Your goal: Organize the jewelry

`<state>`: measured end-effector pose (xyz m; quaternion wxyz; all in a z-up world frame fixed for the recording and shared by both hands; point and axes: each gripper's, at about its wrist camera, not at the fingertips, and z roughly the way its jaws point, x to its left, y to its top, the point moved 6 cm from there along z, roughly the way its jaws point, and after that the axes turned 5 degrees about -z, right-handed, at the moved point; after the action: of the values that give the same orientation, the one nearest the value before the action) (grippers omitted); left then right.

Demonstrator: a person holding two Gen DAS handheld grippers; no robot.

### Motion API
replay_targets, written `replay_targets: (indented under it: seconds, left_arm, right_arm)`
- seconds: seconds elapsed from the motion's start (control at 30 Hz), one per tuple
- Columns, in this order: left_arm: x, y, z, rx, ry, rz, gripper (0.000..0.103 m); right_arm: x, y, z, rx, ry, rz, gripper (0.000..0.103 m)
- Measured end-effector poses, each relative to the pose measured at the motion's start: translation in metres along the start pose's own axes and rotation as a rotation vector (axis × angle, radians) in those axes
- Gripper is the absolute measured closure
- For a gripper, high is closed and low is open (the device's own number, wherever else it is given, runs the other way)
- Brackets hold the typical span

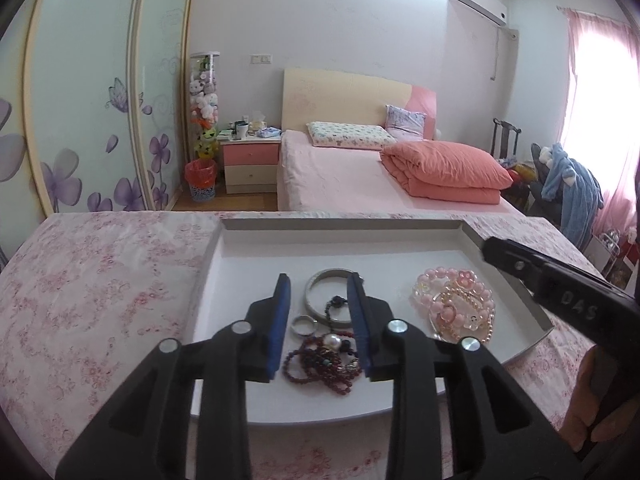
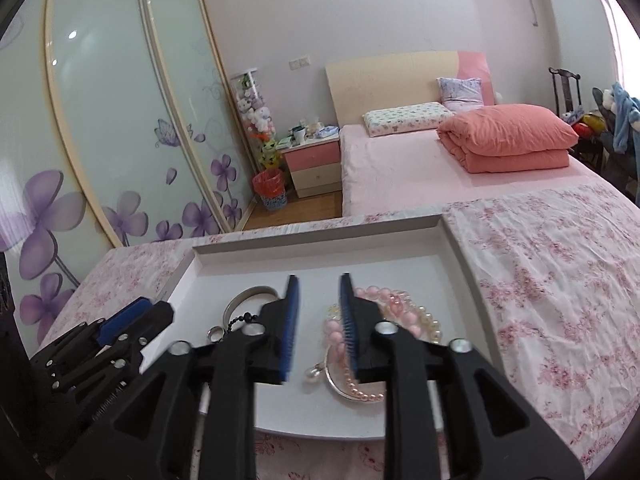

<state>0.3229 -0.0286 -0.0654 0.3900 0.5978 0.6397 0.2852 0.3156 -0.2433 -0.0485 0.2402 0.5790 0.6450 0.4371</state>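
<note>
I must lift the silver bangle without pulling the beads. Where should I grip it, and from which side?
Probably grip the bangle at its far arc, coming from above with one pad inside the hoop. It lies flat in the tray; its near edge meets the ring and dark beads.

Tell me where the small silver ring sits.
In the left wrist view, the small silver ring lies in the white tray, below the silver bangle, above the dark red beads.

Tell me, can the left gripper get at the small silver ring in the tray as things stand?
Probably yes. The left gripper is open above the white tray, and the small silver ring lies bare between its fingers. The silver bangle and dark red beads lie close, so they might get caught too.
</note>
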Motion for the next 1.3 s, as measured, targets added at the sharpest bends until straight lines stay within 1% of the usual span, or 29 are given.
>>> replay_targets:
  seconds: [0.13, 0.17, 0.23, 0.4, 0.47, 0.53, 0.6, 0.63, 0.67, 0.7, 0.73, 0.77, 0.8, 0.83, 0.87, 0.9, 1.07, 1.13, 1.3]
  left_arm:
    - [0.015, 0.004, -0.015, -0.011, 0.013, -0.032, 0.067]
    - [0.019, 0.004, -0.021, -0.016, 0.015, -0.037, 0.063]
    - [0.026, 0.004, -0.032, -0.026, 0.023, -0.043, 0.058]
    - [0.043, -0.006, -0.065, -0.029, 0.026, -0.059, 0.052]
    - [0.047, -0.011, -0.077, -0.029, 0.020, -0.066, 0.047]
    - [0.050, -0.018, -0.089, -0.031, 0.018, -0.067, 0.041]
    - [0.051, -0.023, -0.100, -0.037, 0.017, -0.067, 0.036]
    - [0.051, -0.027, -0.107, -0.043, 0.020, -0.069, 0.032]
    - [0.051, -0.030, -0.113, -0.050, 0.020, -0.070, 0.027]
    - [0.050, -0.033, -0.120, -0.058, 0.022, -0.070, 0.024]
    - [0.049, -0.035, -0.125, -0.065, 0.026, -0.065, 0.019]
    - [0.047, -0.036, -0.129, -0.075, 0.032, -0.058, 0.015]
    - [0.046, -0.038, -0.134, -0.087, 0.039, -0.048, 0.013]
    - [0.044, -0.039, -0.140, -0.103, 0.046, -0.035, 0.008]
    - [0.042, -0.040, -0.146, -0.117, 0.052, -0.024, 0.005]
    - [0.041, -0.041, -0.151, -0.132, 0.056, -0.017, 0.004]
    - [0.033, -0.048, -0.173, -0.190, 0.053, 0.010, 0.004]
    - [0.031, -0.051, -0.177, -0.198, 0.056, 0.014, 0.004]
    - [0.027, -0.062, -0.178, -0.185, 0.060, 0.023, 0.004]
  right_arm:
    - [-0.004, 0.001, -0.015, -0.010, -0.003, 0.005, 0.072]
    - [-0.004, 0.000, -0.020, -0.010, -0.006, 0.003, 0.071]
    - [-0.005, -0.002, -0.028, -0.013, -0.010, -0.007, 0.063]
    - [-0.001, -0.017, -0.057, -0.005, -0.017, -0.039, 0.054]
    - [0.002, -0.024, -0.066, 0.003, -0.019, -0.049, 0.050]
    - [0.006, -0.032, -0.079, 0.006, -0.032, -0.064, 0.043]
    - [0.008, -0.036, -0.088, 0.003, -0.032, -0.072, 0.038]
    - [0.010, -0.039, -0.093, 0.001, -0.036, -0.073, 0.033]
    - [0.010, -0.040, -0.097, -0.002, -0.036, -0.072, 0.030]
    - [0.012, -0.042, -0.102, -0.008, -0.035, -0.071, 0.024]
    - [0.013, -0.045, -0.108, -0.016, -0.036, -0.071, 0.018]
    - [0.014, -0.046, -0.112, -0.022, -0.039, -0.073, 0.015]
    - [0.016, -0.048, -0.118, -0.035, -0.046, -0.080, 0.009]
    - [0.018, -0.049, -0.121, -0.043, -0.051, -0.084, 0.006]
    - [0.019, -0.051, -0.126, -0.058, -0.063, -0.093, 0.004]
    - [0.016, -0.051, -0.131, -0.070, -0.072, -0.099, 0.002]
    - [0.017, -0.058, -0.149, -0.138, -0.100, -0.111, 0.002]
    - [0.020, -0.061, -0.152, -0.148, -0.101, -0.125, 0.002]
    - [0.027, -0.076, -0.159, -0.156, -0.090, -0.150, 0.002]
